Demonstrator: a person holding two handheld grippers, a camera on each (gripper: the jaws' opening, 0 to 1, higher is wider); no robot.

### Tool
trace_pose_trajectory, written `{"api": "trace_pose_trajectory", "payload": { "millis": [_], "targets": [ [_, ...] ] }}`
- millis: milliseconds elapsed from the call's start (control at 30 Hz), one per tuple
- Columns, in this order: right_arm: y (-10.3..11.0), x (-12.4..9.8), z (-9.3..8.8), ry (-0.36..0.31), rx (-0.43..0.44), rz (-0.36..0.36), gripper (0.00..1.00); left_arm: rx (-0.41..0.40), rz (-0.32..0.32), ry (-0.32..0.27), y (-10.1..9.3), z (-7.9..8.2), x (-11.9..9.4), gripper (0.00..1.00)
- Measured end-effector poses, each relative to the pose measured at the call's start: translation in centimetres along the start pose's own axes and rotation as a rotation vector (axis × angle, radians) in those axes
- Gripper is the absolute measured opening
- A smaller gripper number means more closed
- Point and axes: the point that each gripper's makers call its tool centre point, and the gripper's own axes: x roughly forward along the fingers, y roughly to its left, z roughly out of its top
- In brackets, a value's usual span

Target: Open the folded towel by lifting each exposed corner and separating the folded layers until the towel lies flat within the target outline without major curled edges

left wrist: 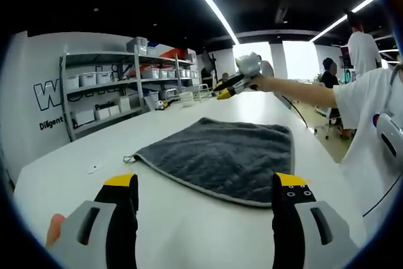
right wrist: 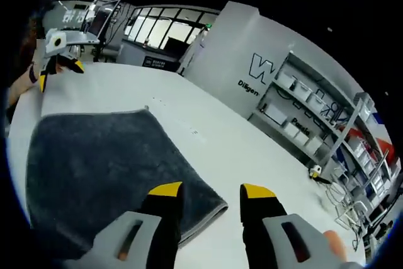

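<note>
In the left gripper view, the left gripper [left wrist: 206, 184] is hovering low over the white table [left wrist: 75, 149] with its yellow-tipped jaws standing wide apart and holding nothing; the near hemmed edge of the grey towel [left wrist: 220, 155] is lying just beyond the tips, between them. The towel is lying spread and fairly flat, with a small loop tag at its left corner and bare tabletop running all around it, widest to the left and at the far end. A small white scrap [left wrist: 94, 168] is sitting on the table well left of the towel.

The right gripper [left wrist: 234, 82] is reaching out past the towel's far edge on an outstretched bare arm, raised clear of the cloth. In the right gripper view, its jaws [right wrist: 209, 190] are standing apart, empty, above the towel's [right wrist: 101, 168] corner hem and the table [right wrist: 252, 149] beside it. The left gripper [right wrist: 58, 70] is hanging beyond the opposite edge, too small to make out its jaws.

Metal shelving [left wrist: 113, 86] with white bins is standing beyond the table's left side; the wall lettering is partly cut off.
</note>
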Motion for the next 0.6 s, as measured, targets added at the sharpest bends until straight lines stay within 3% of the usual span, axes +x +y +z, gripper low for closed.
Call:
{"api": "trace_pose_trajectory", "payload": {
  "millis": [267,600],
  "targets": [
    [3.6,-3.9,0.1,-0.086,0.033,0.096,0.51,0.0,-0.002,0.017,0.0,-0.3,0.2,0.87],
    [7.9,-7.9,-0.2,-0.146,0.026,0.199,0.69,0.002,-0.006,0.019,-0.4,-0.4,0.2,0.87]
  ]
}}
